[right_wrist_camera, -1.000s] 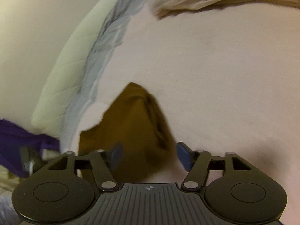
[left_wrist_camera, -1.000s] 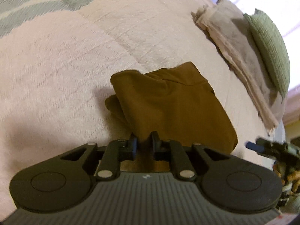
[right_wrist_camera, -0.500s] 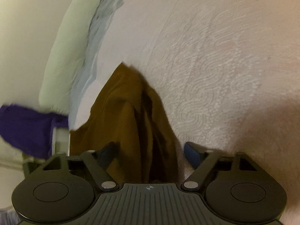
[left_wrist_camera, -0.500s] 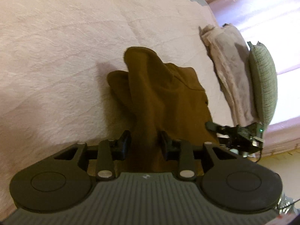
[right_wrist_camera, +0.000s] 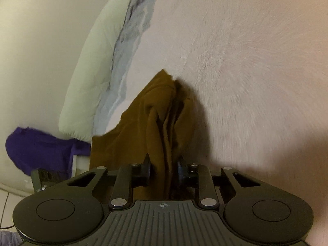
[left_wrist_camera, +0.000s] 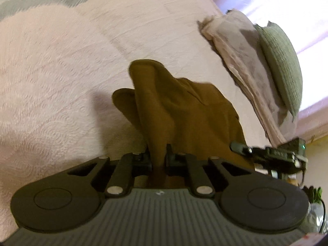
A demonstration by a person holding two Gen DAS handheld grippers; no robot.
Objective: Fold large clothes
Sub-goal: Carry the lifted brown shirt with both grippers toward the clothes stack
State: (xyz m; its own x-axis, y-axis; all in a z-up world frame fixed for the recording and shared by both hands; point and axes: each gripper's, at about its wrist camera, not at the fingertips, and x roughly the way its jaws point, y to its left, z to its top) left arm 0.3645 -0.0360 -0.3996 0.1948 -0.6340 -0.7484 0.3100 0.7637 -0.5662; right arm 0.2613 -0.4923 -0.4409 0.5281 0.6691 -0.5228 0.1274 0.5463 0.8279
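A brown garment (left_wrist_camera: 184, 110) lies bunched on the pale pink bedspread (left_wrist_camera: 51, 71). My left gripper (left_wrist_camera: 157, 155) is shut on a pulled-up ridge of its cloth, which rises from the bed into the jaws. In the right wrist view the same brown garment (right_wrist_camera: 162, 119) runs as a gathered fold into my right gripper (right_wrist_camera: 164, 168), which is shut on it. The right gripper's body (left_wrist_camera: 266, 153) shows at the right edge of the left wrist view, past the garment's far side.
A folded beige blanket (left_wrist_camera: 239, 47) and a green cushion (left_wrist_camera: 280, 61) lie at the bed's right side by a bright window. A pale green pillow (right_wrist_camera: 98, 61), a grey-blue cloth (right_wrist_camera: 131, 41) and a purple garment (right_wrist_camera: 39, 145) sit left of the right wrist view.
My right gripper went from open around the brown cloth to shut on it. My left gripper closed tighter on its fold, and the garment has lifted into a ridge between both.
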